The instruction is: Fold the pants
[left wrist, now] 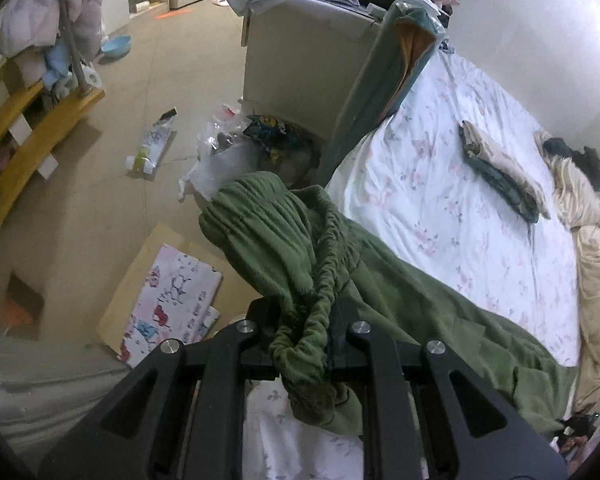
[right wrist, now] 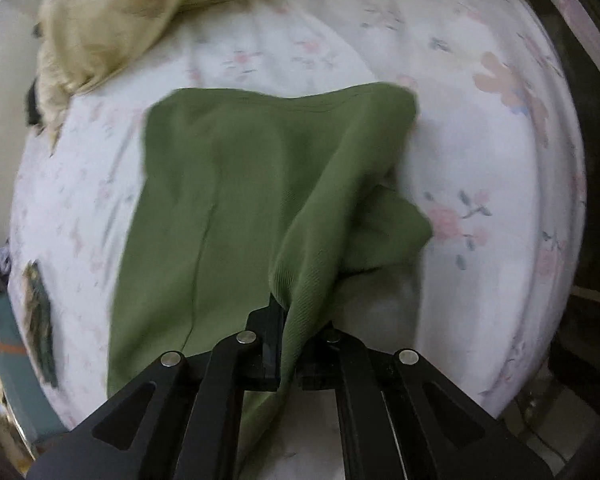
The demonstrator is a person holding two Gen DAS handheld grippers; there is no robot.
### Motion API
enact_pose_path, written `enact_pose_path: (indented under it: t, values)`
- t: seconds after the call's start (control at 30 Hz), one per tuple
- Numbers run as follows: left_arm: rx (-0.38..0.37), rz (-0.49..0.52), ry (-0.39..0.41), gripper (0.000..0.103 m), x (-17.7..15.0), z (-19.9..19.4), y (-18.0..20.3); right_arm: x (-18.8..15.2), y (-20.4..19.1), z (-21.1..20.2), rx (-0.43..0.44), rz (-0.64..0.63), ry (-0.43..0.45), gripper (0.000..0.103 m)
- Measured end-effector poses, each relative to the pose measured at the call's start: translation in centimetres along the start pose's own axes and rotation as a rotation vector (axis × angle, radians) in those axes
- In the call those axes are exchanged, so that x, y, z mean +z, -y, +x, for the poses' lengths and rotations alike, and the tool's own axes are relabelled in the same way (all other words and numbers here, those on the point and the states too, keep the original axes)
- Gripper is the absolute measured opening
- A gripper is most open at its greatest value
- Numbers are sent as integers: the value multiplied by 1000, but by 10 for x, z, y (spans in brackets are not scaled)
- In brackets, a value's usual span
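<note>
pants | olive green, ribbed knit | elastic waistband bunched, lifted | leg hem flat on bed

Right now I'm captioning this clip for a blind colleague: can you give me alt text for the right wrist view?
The right gripper is shut on a bunched fold of green pants, whose leg spreads away across a white floral bedsheet. A crumpled beige blanket lies at the bed's far left.

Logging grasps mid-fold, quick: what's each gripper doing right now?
Left gripper: closed on the green pants at the gathered waistband.
Right gripper: closed on the green pants at a leg end.
</note>
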State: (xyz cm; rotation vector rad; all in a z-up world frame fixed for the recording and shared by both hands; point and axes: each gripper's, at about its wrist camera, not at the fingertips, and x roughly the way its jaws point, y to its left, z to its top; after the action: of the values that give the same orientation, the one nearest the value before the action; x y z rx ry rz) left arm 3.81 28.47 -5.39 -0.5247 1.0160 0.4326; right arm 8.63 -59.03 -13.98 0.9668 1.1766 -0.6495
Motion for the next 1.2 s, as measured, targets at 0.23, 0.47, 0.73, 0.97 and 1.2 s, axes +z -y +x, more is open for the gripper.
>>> enact_pose_path:
  t: [0.23, 0.47, 0.73, 0.97, 1.2]
  values:
    - [42, 34, -22, 13, -5, 9, 1, 20, 35, -19, -169, 152, 131, 30]
    - [58, 118, 22, 13, -13, 0, 19, 0, -20, -77, -342, -58, 419, 53]
    - [34, 180, 54, 13, -17, -9, 34, -182, -168, -69, 318, -791, 69, 56]
    - [13, 337, 126, 13, -32, -24, 69, -404, -235, 10, 568, -1050, -450, 29]
    - [8, 485, 104, 13, -55, -18, 95, -496, -221, 68, 408, -1229, -588, 18]
